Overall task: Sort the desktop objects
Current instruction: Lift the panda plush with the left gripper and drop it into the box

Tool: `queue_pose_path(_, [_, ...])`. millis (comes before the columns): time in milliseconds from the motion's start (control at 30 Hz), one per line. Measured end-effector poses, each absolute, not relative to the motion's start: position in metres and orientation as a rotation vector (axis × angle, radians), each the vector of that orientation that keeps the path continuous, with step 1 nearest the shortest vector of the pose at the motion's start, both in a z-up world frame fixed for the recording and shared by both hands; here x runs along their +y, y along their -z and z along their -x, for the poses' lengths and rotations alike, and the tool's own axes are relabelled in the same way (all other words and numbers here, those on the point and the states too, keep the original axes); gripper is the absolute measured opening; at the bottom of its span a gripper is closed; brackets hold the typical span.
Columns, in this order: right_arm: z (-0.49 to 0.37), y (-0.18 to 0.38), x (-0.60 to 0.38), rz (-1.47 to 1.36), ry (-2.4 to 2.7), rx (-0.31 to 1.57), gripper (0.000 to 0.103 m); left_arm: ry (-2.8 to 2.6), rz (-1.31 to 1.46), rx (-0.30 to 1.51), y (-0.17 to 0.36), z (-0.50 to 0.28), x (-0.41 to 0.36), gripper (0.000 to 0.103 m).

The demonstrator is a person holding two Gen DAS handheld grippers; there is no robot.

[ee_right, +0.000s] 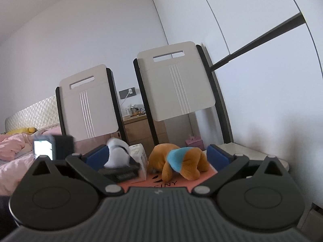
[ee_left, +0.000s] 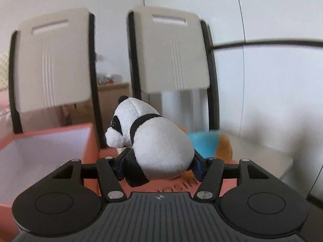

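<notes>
My left gripper (ee_left: 159,165) is shut on a plush panda (ee_left: 153,139) and holds it above the pink mat, its head pointing left toward an open pink box (ee_left: 40,157). The panda also shows in the right wrist view (ee_right: 118,154), held by the other gripper's black body. An orange plush dog with a blue cape (ee_right: 179,161) lies on the pink mat (ee_right: 145,183); part of it shows behind the panda (ee_left: 224,145). My right gripper (ee_right: 157,157) is open and empty, its blue pads wide apart, just short of the dog.
A white tissue pack (ee_right: 140,155) sits left of the dog. Two white folding chair backs (ee_right: 173,80) stand behind the desk. A white wall is on the right, a bed with pink bedding (ee_right: 14,149) on the left, a wooden cabinet (ee_right: 141,129) behind.
</notes>
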State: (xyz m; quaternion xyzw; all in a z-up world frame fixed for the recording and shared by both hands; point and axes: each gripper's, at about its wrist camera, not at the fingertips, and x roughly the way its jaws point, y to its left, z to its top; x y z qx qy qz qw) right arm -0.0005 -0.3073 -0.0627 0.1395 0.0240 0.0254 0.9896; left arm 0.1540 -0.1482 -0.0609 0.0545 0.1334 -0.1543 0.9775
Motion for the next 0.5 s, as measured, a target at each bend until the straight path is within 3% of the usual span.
queue_pose_path(500, [-0.024, 0.061, -0.265, -0.205, -0.099, 0.101, 0.103, 0.233, -0.125, 0.200, 0.015, -0.159, -0.081, 0.065])
